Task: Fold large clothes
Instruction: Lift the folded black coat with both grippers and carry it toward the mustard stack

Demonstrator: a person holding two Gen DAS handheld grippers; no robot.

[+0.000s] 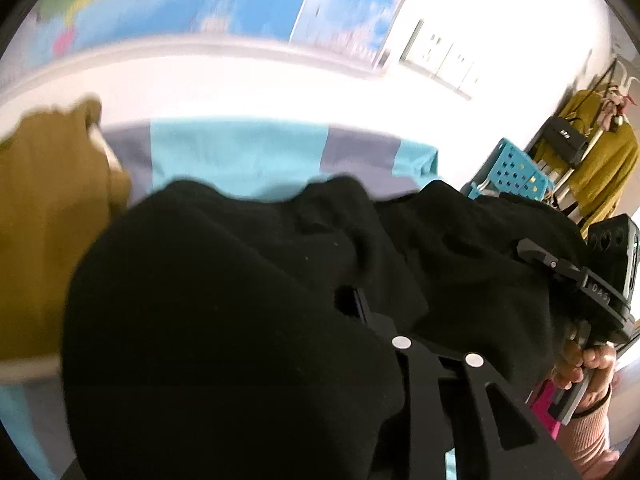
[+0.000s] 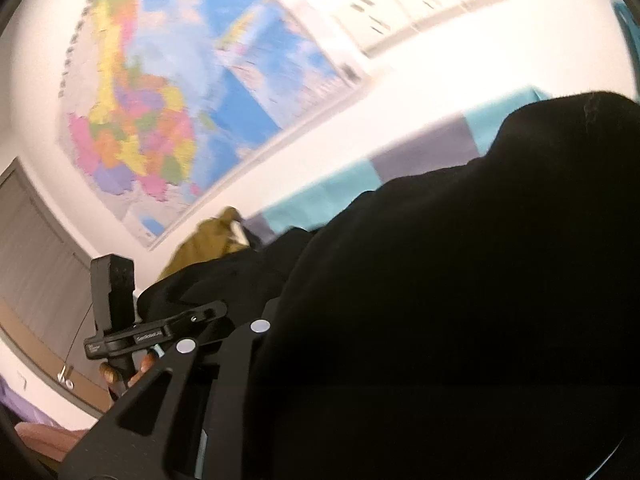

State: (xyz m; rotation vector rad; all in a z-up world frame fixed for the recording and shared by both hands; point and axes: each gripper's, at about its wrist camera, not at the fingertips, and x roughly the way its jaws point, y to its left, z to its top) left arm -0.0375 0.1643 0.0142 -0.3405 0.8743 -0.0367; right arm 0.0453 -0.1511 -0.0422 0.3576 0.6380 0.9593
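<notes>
A large black garment (image 1: 224,300) is bunched up and lifted above a bed with a teal and grey sheet (image 1: 240,152). It drapes over my left gripper (image 1: 384,304), whose fingertips are buried in the cloth and clamp it. In the right wrist view the same black garment (image 2: 440,280) covers my right gripper (image 2: 260,300), which is also closed on a fold. Each gripper shows in the other's view: the right gripper (image 1: 532,250), held by a hand (image 1: 592,364), and the left gripper (image 2: 212,314), both biting into the cloth's edge.
A mustard garment (image 1: 44,208) lies on the bed at the left. A teal perforated basket (image 1: 516,172) and a rack with a mustard coat and black bag (image 1: 600,168) stand at the right. A coloured map (image 2: 152,100) hangs on the white wall beside a grey door (image 2: 36,240).
</notes>
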